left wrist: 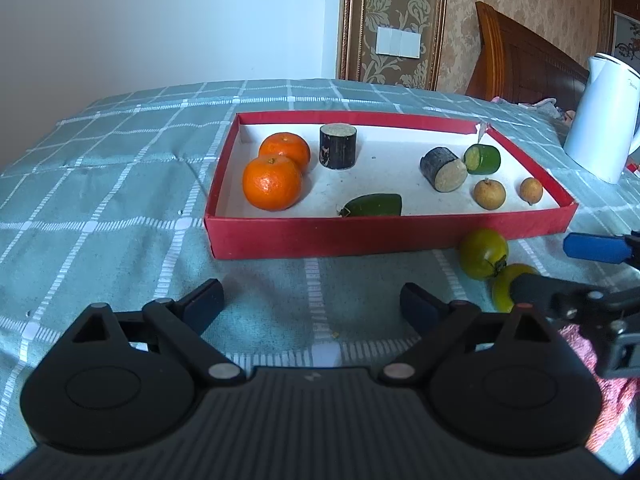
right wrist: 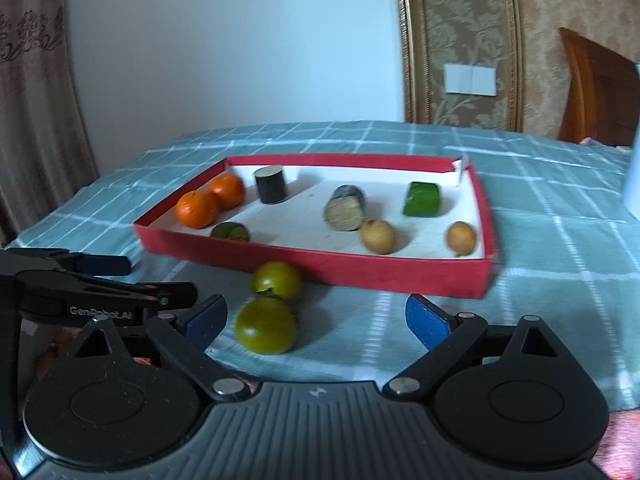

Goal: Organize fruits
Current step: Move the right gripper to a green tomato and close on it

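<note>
Grippers both gape wide: left gripper point(left wrist: 312, 304) over bare checked teal cloth point(left wrist: 120, 200), right gripper point(right wrist: 316, 322) around two green tomatoes point(right wrist: 266, 326) just before shallow red cardboard box point(right wrist: 400, 272).

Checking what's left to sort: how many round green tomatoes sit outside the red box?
2, touching, on the checked cloth before the red cardboard box: the farther green tomato near its front wall, the nearer green tomato between the open right gripper fingers.

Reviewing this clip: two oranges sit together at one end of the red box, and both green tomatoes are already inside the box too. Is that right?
Not quite. The two oranges do sit together at one end of the red box, but both green tomatoes lie outside it, on the checked cloth in front of its near wall. The right wrist view shows this most clearly.
</note>
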`<state>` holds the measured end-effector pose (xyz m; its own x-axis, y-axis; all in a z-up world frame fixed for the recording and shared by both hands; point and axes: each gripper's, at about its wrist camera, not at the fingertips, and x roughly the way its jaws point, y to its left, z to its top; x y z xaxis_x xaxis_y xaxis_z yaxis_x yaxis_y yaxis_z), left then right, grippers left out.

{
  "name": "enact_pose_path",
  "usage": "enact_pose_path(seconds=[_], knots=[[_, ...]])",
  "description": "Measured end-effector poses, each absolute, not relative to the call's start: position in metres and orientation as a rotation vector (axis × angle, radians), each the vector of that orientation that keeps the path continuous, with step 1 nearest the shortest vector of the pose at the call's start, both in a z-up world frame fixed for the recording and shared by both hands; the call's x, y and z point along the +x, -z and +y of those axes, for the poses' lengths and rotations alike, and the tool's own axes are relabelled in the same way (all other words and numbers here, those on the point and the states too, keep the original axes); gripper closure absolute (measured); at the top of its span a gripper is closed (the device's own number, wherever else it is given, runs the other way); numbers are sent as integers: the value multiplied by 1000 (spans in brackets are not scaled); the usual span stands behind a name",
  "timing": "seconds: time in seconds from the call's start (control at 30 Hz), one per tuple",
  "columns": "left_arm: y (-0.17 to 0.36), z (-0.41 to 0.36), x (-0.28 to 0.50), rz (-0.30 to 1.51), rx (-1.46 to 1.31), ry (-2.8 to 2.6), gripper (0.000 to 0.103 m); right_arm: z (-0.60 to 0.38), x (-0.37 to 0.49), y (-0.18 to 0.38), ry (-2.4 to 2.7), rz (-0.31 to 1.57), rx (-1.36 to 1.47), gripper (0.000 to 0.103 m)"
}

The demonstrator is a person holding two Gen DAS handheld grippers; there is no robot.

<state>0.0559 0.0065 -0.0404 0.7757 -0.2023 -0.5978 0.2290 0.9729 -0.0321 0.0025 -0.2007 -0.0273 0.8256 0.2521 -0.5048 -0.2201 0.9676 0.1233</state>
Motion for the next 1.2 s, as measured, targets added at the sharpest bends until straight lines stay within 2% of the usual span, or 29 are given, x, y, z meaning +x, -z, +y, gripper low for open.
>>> enact_pose_path(seconds=[0.13, 0.3, 0.83, 0.97, 1.2], knots=[[41, 6, 56, 645, 45, 237, 6, -190, 7, 28, -251, 548, 25, 9], [41, 5, 57, 649, 56, 239, 4, -184, 15, 35, -265, 595, 10, 25], [42, 4, 57, 651, 61, 241, 2, -185, 17, 36, -260, 596, 12, 28], [43, 2, 57, 653, 69, 239, 2, -184, 18, 36, -274, 600, 8, 36], [43, 2, 57, 653, 68, 240, 2, -179, 15, 36, -272, 596, -24, 39]])
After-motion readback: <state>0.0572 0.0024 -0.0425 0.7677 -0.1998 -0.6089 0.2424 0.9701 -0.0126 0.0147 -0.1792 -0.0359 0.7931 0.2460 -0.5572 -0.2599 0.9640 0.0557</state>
